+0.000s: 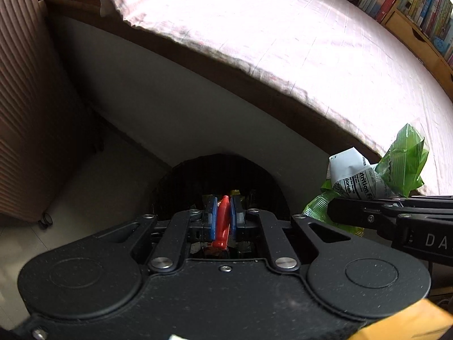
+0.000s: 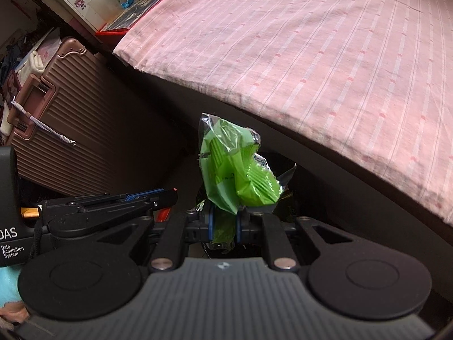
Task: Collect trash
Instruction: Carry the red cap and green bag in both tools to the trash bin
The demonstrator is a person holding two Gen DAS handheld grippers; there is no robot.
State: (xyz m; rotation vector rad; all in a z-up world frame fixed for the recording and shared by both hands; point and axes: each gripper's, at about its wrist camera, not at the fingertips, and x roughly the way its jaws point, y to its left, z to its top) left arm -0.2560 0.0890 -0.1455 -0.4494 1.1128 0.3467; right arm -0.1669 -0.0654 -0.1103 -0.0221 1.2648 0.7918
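Note:
My left gripper (image 1: 223,212) is shut on a small red wrapper (image 1: 222,223), pinched upright between its blue pads. It hangs over a dark round bin (image 1: 181,181) on the floor beside the bed. My right gripper (image 2: 225,221) is shut on a crumpled green snack bag (image 2: 235,170), which sticks up above the fingers. In the left wrist view that green snack bag (image 1: 405,161) shows at the right with its white nutrition label, held by the right gripper's black fingers (image 1: 356,212). In the right wrist view the left gripper (image 2: 167,195) lies to the left.
A bed with a pink striped sheet (image 2: 325,56) overhangs the bin on the right. A ribbed rose-gold suitcase (image 2: 73,119) stands to the left on the pale floor (image 1: 93,187). Bookshelves (image 1: 410,2) line the bed's far side. Clutter sits on a white cabinet (image 2: 93,8).

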